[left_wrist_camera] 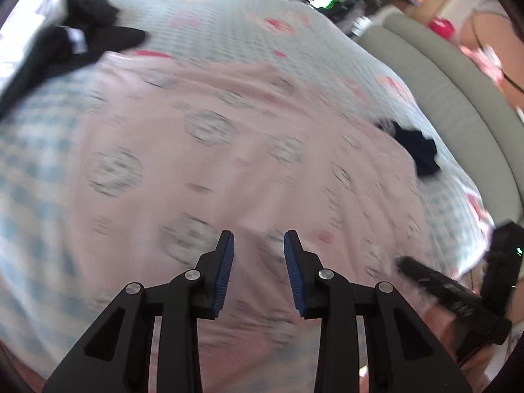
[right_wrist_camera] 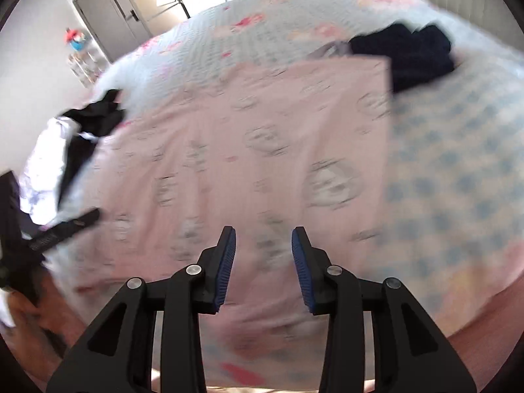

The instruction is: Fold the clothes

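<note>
Two handheld grippers hang above a pink garment (left_wrist_camera: 229,150) that lies spread flat on a bed. The garment carries a repeated grey round print and is the landmark for every position given here.

The left gripper (left_wrist_camera: 258,255) is above the garment's near portion. Its jaws stand moderately apart, and the blue ribbed pads (left_wrist_camera: 226,271) enclose nothing. Pink cloth shows through the gap.

The right gripper (right_wrist_camera: 263,252) is likewise above the garment's near portion. Its jaws are spread to a similar width and are empty. In the left wrist view, this gripper appears as a black blurred body at the garment's near right edge. In the right wrist view, the left gripper appears at the garment's near left edge.

A checked blue-and-white bedcover (right_wrist_camera: 458,177) with pink motifs extends beyond the garment on all visible sides. The garment's far right corner (right_wrist_camera: 386,62) forms a straight, square edge.

A dark navy bundle of cloth (right_wrist_camera: 416,55) lies at that far right corner, touching or slightly overlapping it. A black garment (left_wrist_camera: 75,46) lies crumpled at the pink garment's far left corner, beside white cloth (right_wrist_camera: 46,163).

A grey padded bed frame (left_wrist_camera: 465,124) curves beyond the garment's right side.

Both views are motion-blurred, so fine print detail is not legible.
</note>
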